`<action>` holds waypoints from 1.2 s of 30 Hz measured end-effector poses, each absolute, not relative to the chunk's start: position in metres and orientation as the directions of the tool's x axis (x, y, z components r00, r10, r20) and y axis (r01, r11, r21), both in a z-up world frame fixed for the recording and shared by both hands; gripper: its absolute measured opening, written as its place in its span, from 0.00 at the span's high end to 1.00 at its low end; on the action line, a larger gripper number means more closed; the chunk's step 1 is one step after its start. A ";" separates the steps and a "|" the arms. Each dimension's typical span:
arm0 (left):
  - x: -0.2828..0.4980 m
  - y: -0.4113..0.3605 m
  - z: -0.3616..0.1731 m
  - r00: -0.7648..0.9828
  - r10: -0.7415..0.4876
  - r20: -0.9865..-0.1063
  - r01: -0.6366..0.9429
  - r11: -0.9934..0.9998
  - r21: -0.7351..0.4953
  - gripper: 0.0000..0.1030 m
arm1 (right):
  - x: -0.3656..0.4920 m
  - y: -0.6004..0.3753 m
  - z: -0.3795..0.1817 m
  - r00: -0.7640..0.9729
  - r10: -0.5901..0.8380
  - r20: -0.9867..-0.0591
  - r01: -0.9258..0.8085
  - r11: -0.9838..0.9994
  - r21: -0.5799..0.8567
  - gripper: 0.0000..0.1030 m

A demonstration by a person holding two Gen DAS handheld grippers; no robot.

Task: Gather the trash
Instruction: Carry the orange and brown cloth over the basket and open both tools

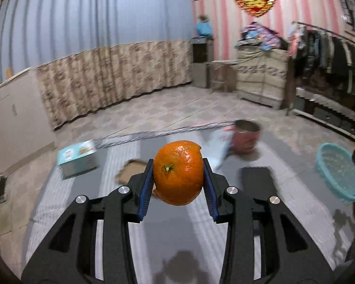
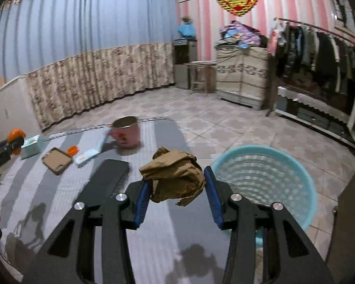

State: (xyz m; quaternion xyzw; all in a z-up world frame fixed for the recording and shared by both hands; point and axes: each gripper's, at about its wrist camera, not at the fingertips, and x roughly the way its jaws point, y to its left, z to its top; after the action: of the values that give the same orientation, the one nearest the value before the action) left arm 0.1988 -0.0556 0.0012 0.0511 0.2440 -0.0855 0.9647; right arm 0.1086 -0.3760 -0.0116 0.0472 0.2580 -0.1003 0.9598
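Observation:
My left gripper (image 1: 178,174) is shut on an orange peel (image 1: 178,172), a hollow orange shell, and holds it above the grey striped table (image 1: 172,232). My right gripper (image 2: 177,187) is shut on a crumpled brown paper (image 2: 175,177) and holds it above the table's right side, just left of the teal basket (image 2: 267,179) that stands on the floor. The basket also shows at the right edge of the left wrist view (image 1: 340,172). The left gripper with the peel shows at the far left of the right wrist view (image 2: 15,139).
On the table are a pink cup (image 2: 126,132), a black flat case (image 2: 106,179), a brown cardboard piece (image 2: 56,161), a small orange scrap (image 2: 73,150), a white packet (image 2: 87,156) and a teal box (image 2: 32,145). Curtains, a cabinet and a clothes rack stand behind.

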 end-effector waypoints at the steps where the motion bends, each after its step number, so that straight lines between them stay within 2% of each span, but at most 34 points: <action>1: 0.198 -0.066 0.003 0.865 -0.154 -0.477 0.206 0.977 0.059 0.63 | 0.104 -0.385 -0.012 0.844 -0.186 -0.504 0.234 0.972 0.035 0.58; 10: 0.192 -0.173 -0.004 0.825 -0.308 -0.473 0.373 0.927 0.047 0.63 | 0.073 -0.452 -0.024 0.813 -0.282 -0.509 0.368 0.927 0.073 0.58; 18: 0.185 -0.245 -0.015 0.771 -0.409 -0.488 0.489 0.872 0.041 0.63 | 0.069 -0.478 -0.031 0.794 -0.323 -0.515 0.414 0.907 0.069 0.58; 27: 0.182 -0.313 -0.031 0.693 -0.496 -0.522 0.596 0.802 0.029 0.63 | 0.068 -0.506 -0.033 0.770 -0.362 -0.525 0.455 0.889 0.055 0.58; 36: 0.200 -0.371 -0.050 0.597 -0.561 -0.574 0.665 0.746 -0.037 0.62 | 0.067 -0.539 -0.041 0.740 -0.395 -0.545 0.505 0.861 0.061 0.58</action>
State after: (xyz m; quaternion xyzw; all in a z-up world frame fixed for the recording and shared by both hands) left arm 0.1997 -0.3707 -0.0503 0.0909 0.2874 -0.3448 0.8890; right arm 0.0674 -0.5387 -0.0409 0.1028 0.2669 -0.2427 0.9270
